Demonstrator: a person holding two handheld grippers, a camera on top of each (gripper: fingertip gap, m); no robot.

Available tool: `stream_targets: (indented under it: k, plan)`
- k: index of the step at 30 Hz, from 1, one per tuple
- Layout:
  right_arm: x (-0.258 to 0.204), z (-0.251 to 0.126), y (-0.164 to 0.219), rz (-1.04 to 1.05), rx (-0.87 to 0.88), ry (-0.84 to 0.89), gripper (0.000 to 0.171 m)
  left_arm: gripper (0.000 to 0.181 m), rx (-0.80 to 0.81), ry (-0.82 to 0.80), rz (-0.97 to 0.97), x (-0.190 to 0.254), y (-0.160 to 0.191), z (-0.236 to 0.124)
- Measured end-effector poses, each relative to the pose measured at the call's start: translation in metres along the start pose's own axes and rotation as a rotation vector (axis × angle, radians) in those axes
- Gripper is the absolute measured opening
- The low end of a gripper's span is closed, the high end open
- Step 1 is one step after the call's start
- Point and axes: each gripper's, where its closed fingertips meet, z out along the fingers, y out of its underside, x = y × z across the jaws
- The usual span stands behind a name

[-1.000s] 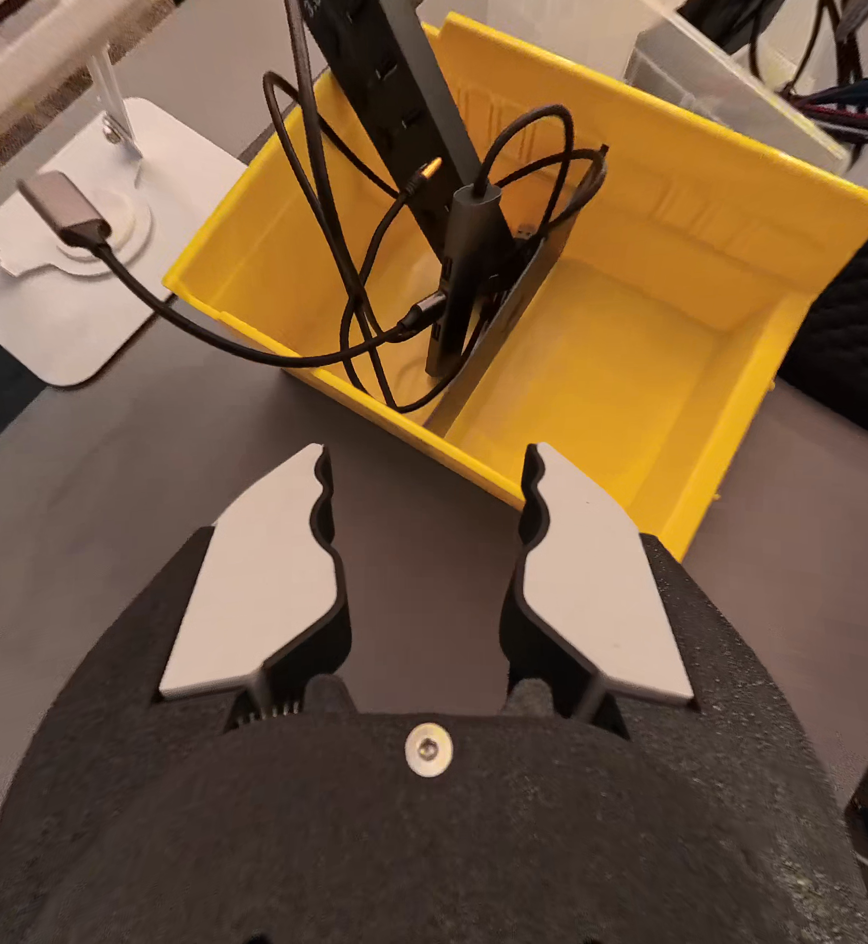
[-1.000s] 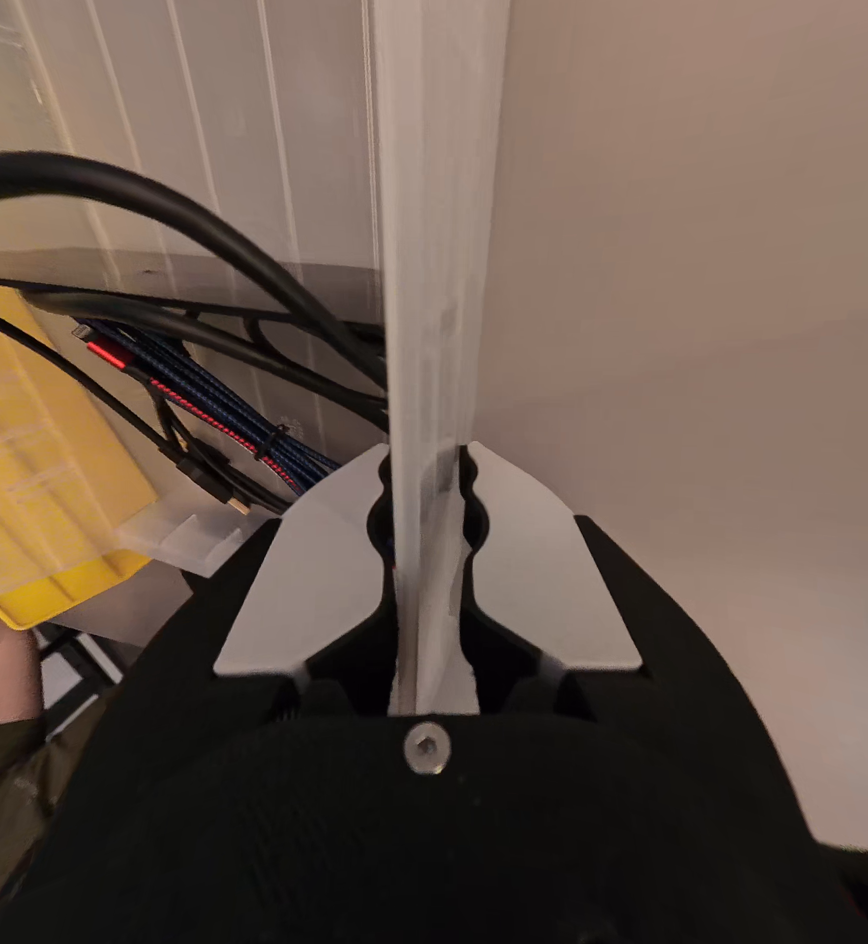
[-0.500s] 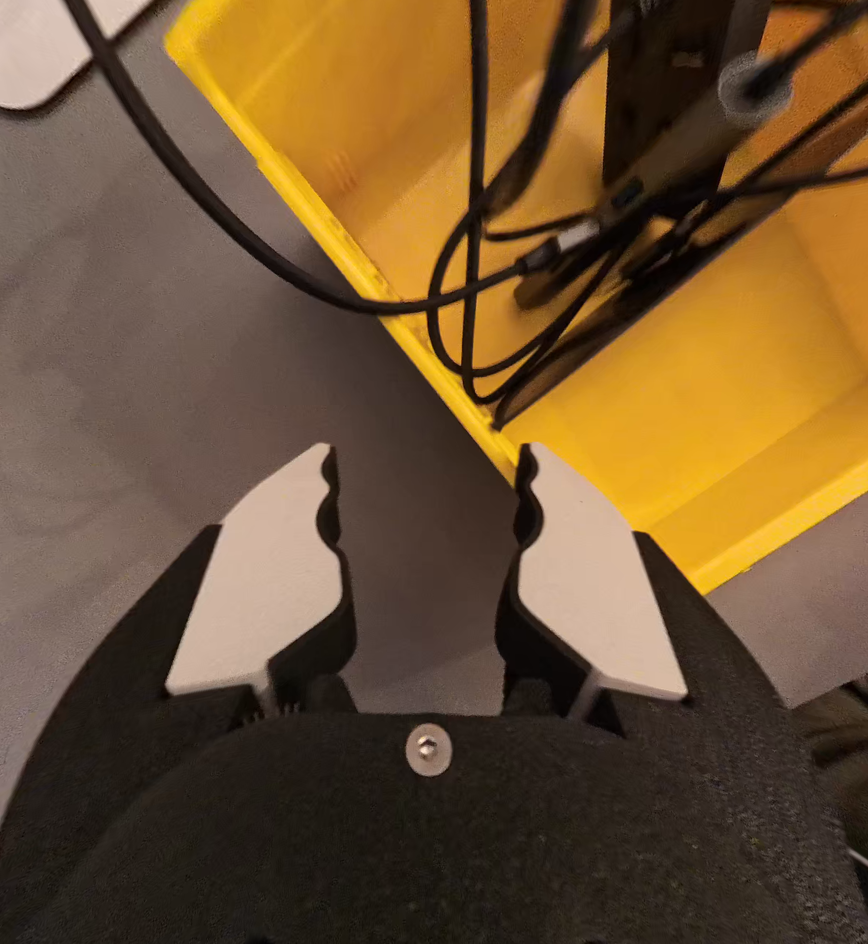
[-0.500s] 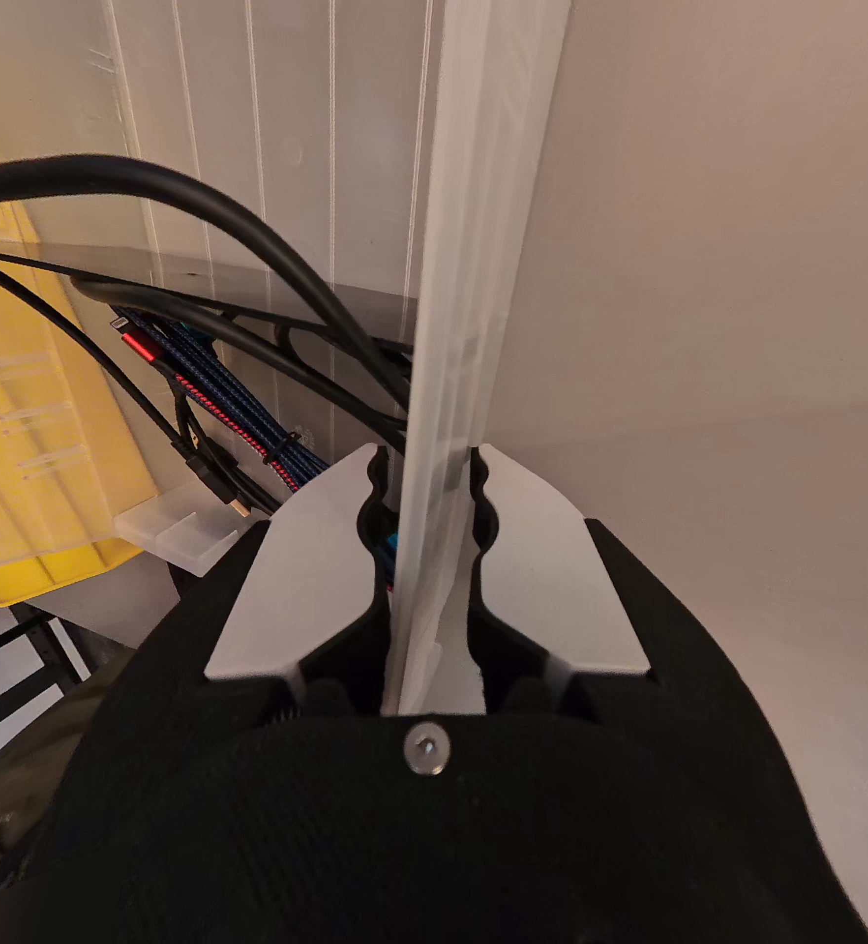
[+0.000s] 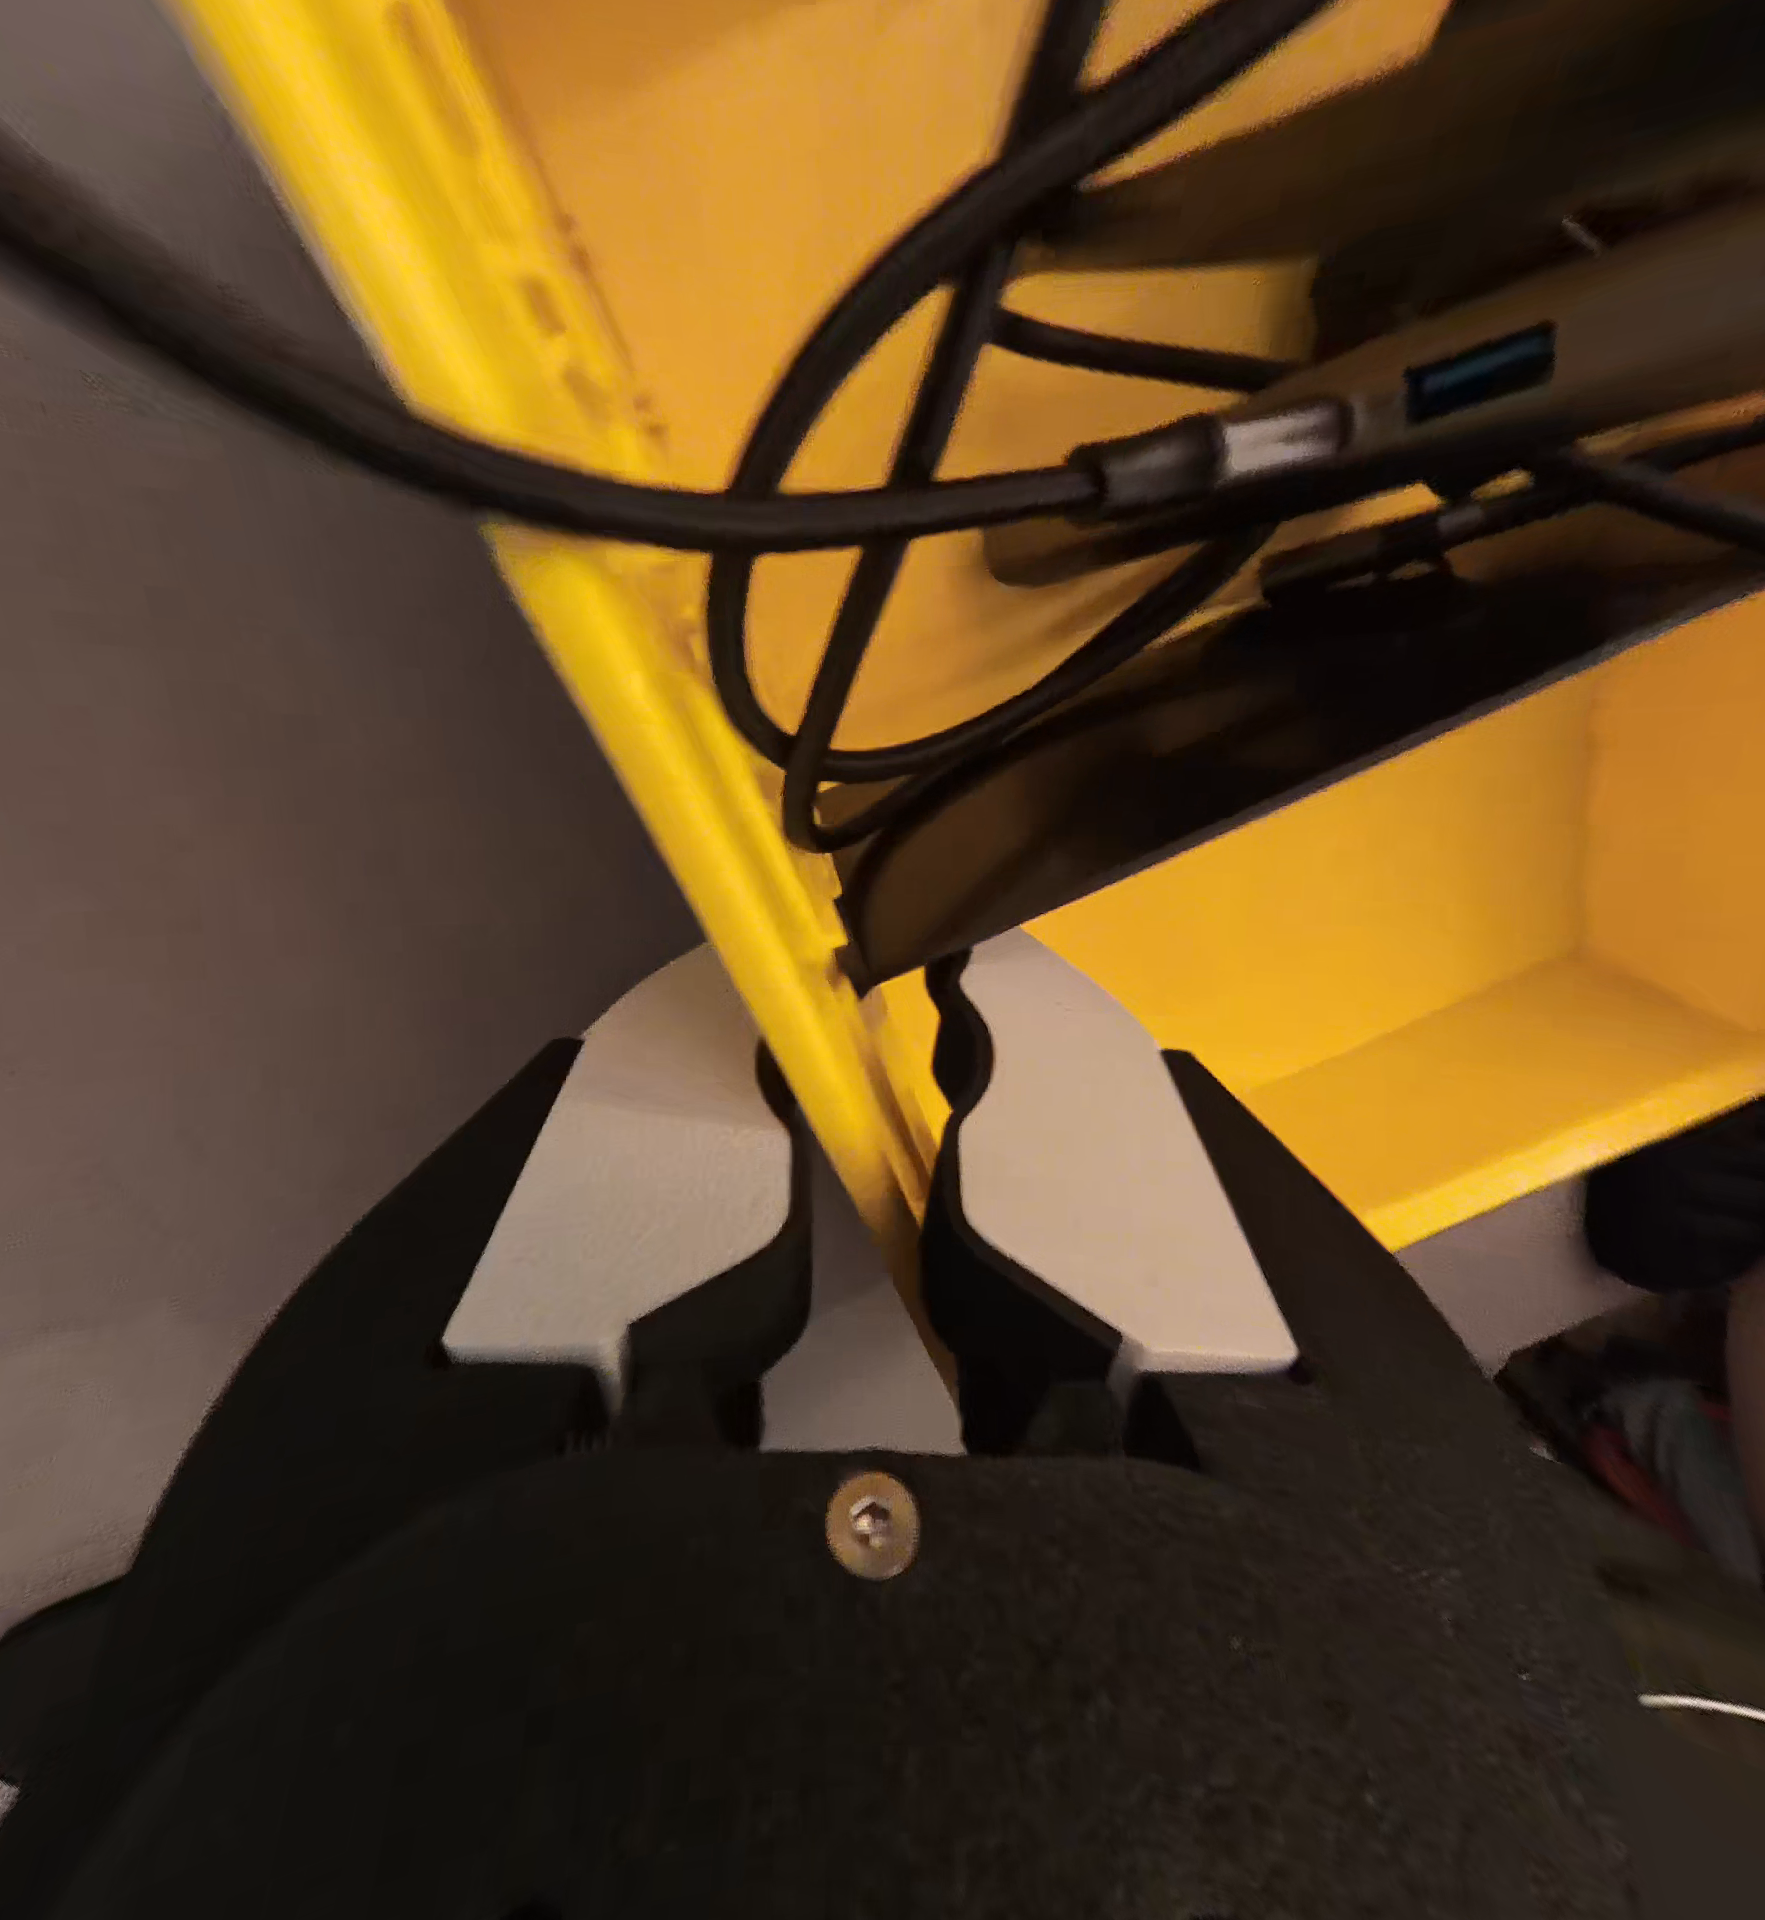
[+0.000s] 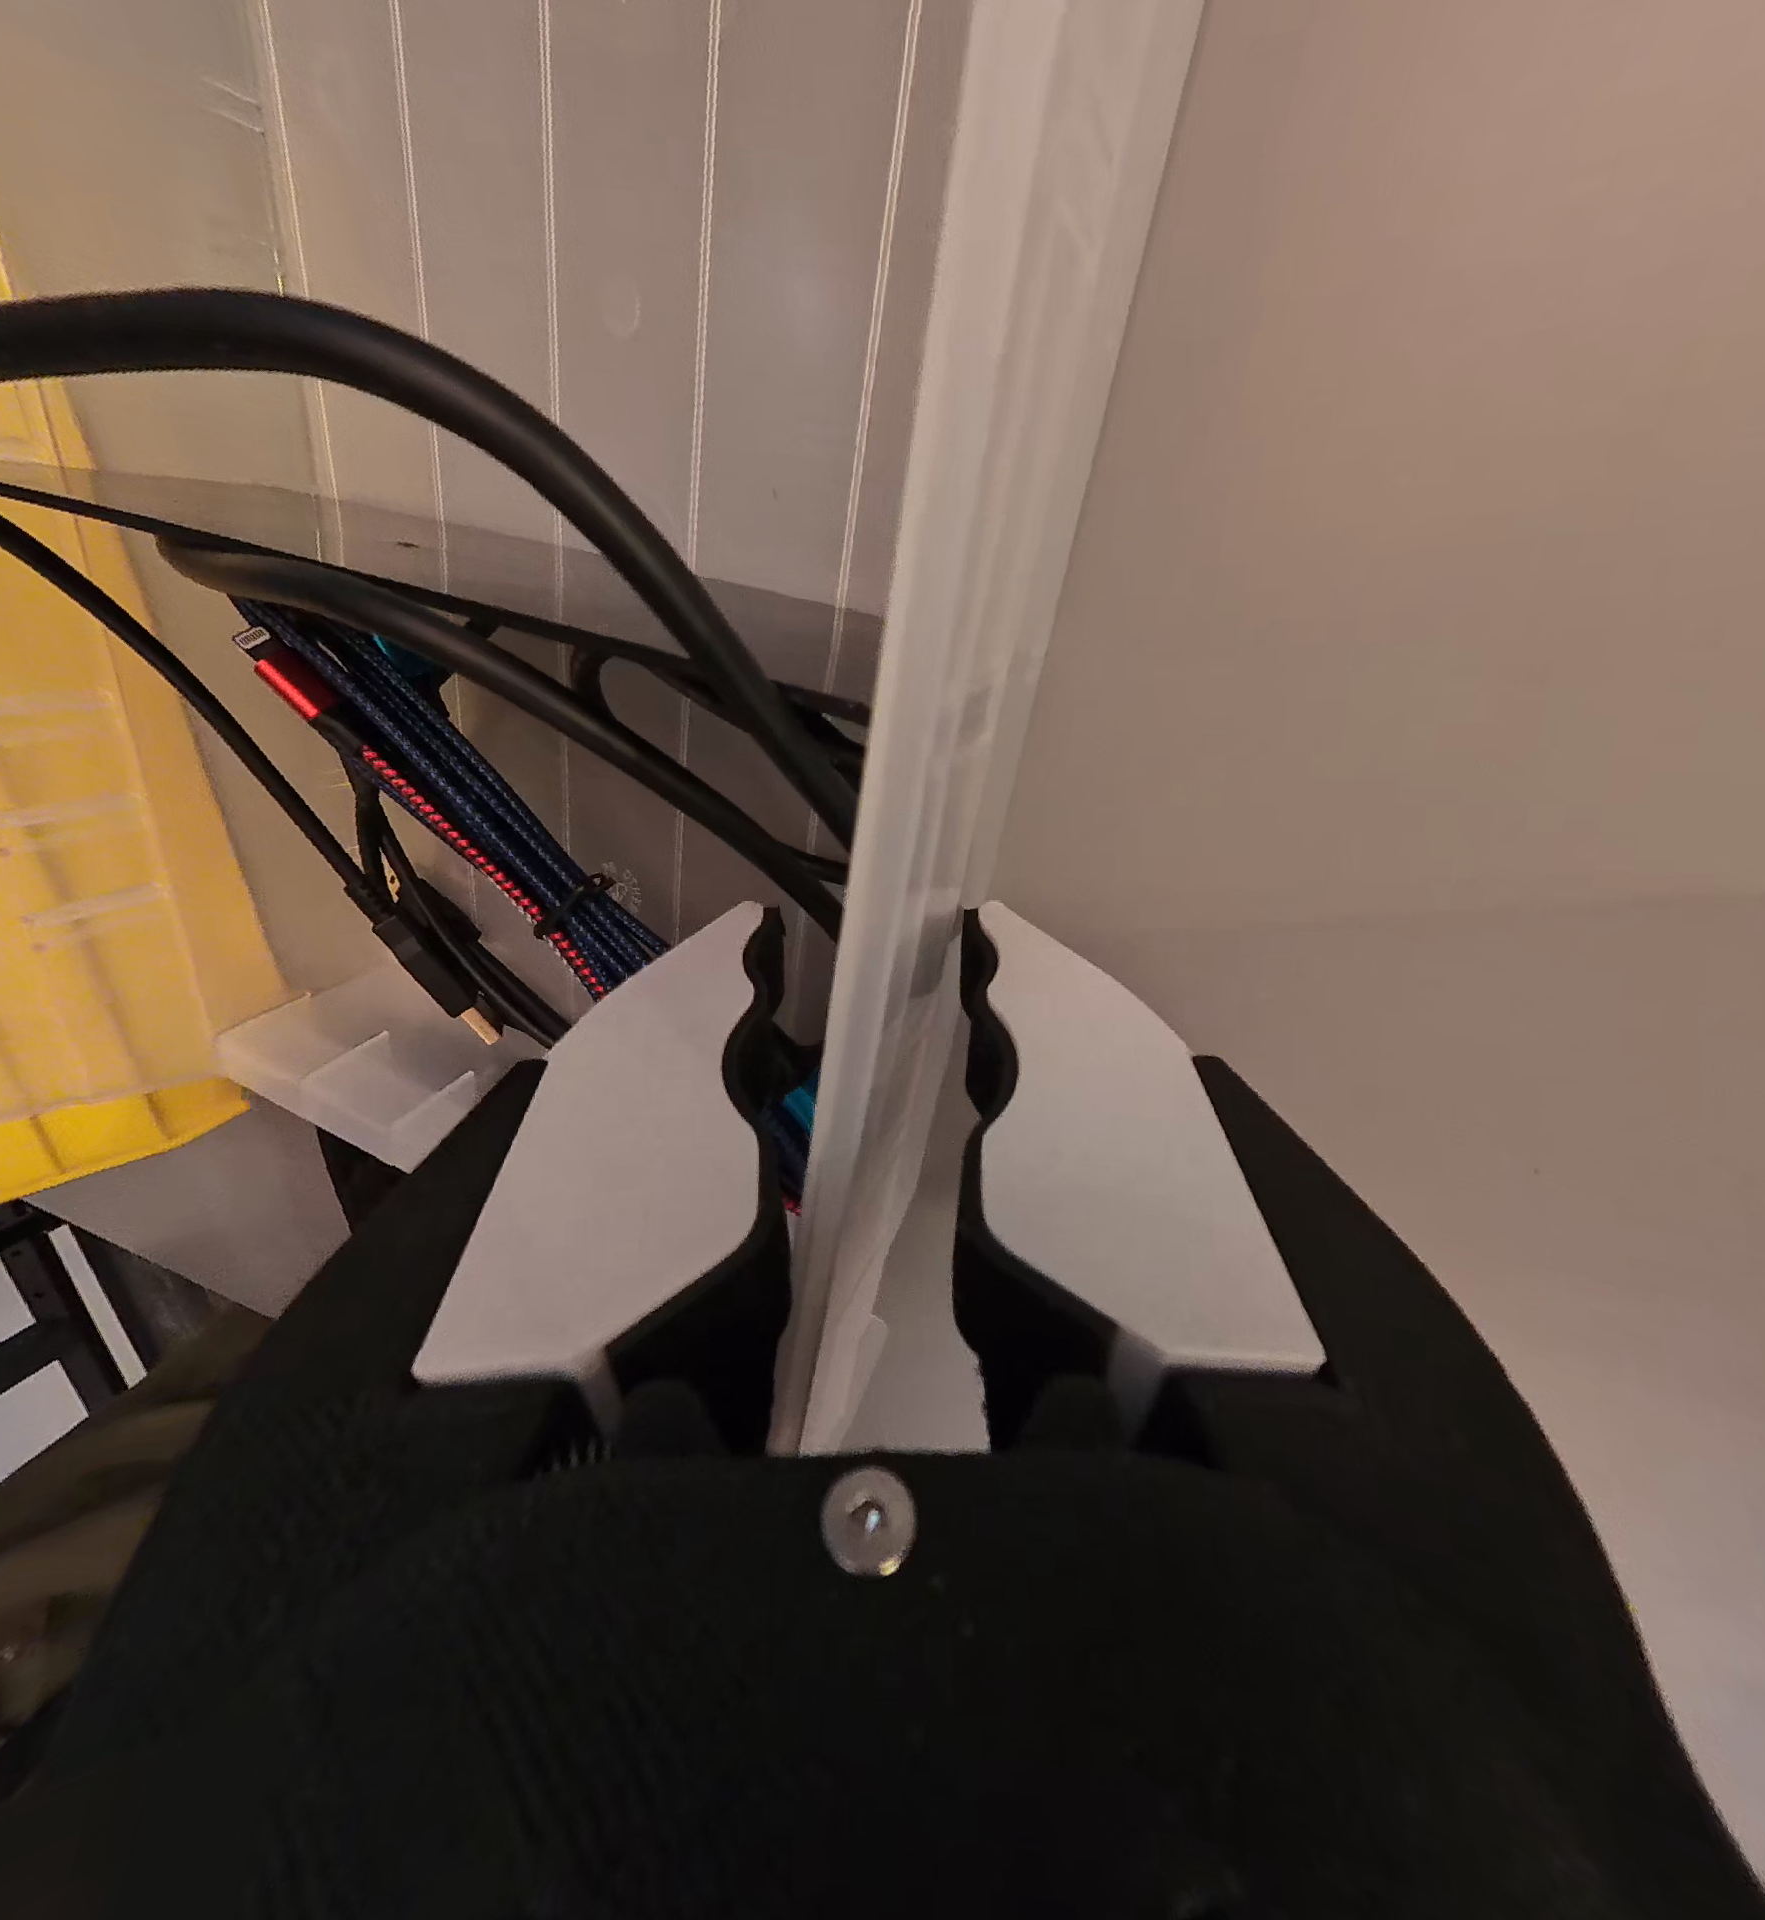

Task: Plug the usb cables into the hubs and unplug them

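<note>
The wall of the yellow bin (image 5: 649, 665) is clamped between the fingers of the left gripper (image 5: 862, 1049), probably so the bin can be steadied or shifted on the bench (image 5: 182, 831). Inside it, a grey hub (image 5: 1460, 405) lies among looped black cables (image 5: 805, 623), with one plug (image 5: 1221, 452) seated in it. The right gripper (image 6: 873, 935) is closed on the rim of a clear bin (image 6: 971, 675), in which braided cables (image 6: 483, 810) and black leads are kept.
</note>
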Motion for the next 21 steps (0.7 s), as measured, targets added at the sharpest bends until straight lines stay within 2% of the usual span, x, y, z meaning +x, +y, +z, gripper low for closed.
stream_targets:
  k: [3,6,9,21]
  plan:
    - [0.000,0.000,0.000,-0.013,-0.003,0.004,0.033,0.006,0.022,-0.063,0.024,-0.033,-0.005,-0.005]
    - [-0.003,0.002,0.002,-0.041,-0.022,0.013,0.032,0.004,0.036,-0.025,-0.063,-0.061,-0.003,-0.012]
    - [-0.009,0.006,0.002,-0.080,-0.070,0.057,0.027,0.004,0.046,-0.030,-0.060,-0.093,0.005,-0.019]
    - [-0.067,0.036,-0.002,-0.257,-0.270,0.104,0.024,0.004,0.140,-0.065,-0.274,-0.224,0.055,-0.053]
